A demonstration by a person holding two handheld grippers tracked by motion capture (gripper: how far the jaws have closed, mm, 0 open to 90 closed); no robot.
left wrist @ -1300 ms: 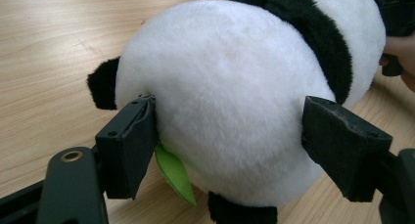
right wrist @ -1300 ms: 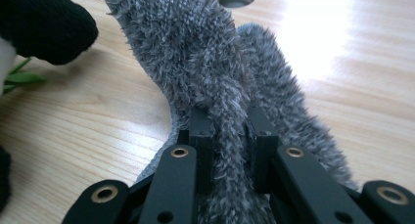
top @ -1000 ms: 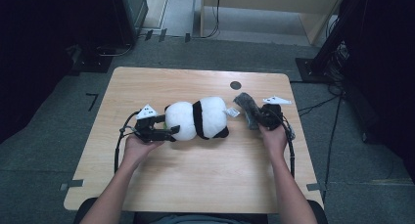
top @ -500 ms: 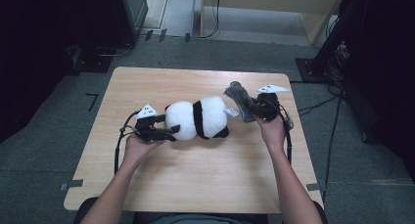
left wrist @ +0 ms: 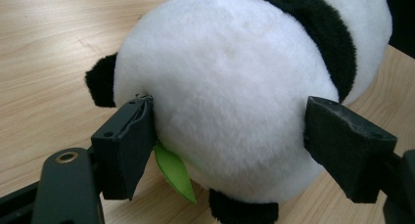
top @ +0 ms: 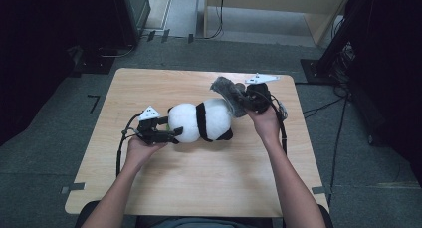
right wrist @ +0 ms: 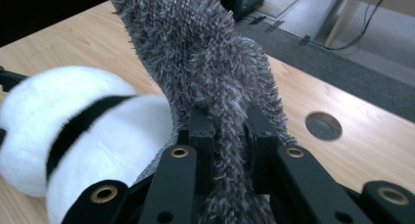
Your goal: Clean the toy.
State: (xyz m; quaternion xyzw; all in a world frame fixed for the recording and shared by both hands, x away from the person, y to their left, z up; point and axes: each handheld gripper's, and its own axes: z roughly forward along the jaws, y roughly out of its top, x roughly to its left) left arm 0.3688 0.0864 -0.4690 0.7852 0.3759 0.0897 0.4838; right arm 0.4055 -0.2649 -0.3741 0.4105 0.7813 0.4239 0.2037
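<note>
1. Since a second ago, the right tongs have lifted the grey fuzzy cloth up off the table and carried it toward the far edge, so it now hangs above the panda's far end; the left tongs have kept their place
2. Right tongs: pressed together, pinching the grey fuzzy cloth, which bunches between the jaws and fans out beyond them
3. Left tongs: spread wide around the toy panda, one jaw against each side of its white round end; the fur dents only slightly, so this looks like a steadying hold more than a hard squeeze
4. Beside the left tongs' near jaw a green tag pokes out from under the panda
5. The toy panda lies on its side between the two tongs, with the left tongs at one end and the right tongs and cloth just past the other
6. The step in hand seems to be bringing the cloth over the panda. To do it well, hold the left tongs firm so the toy cannot roll, keep the right pinch tight, and lower the cloth so its loose end lands on the body first
</note>
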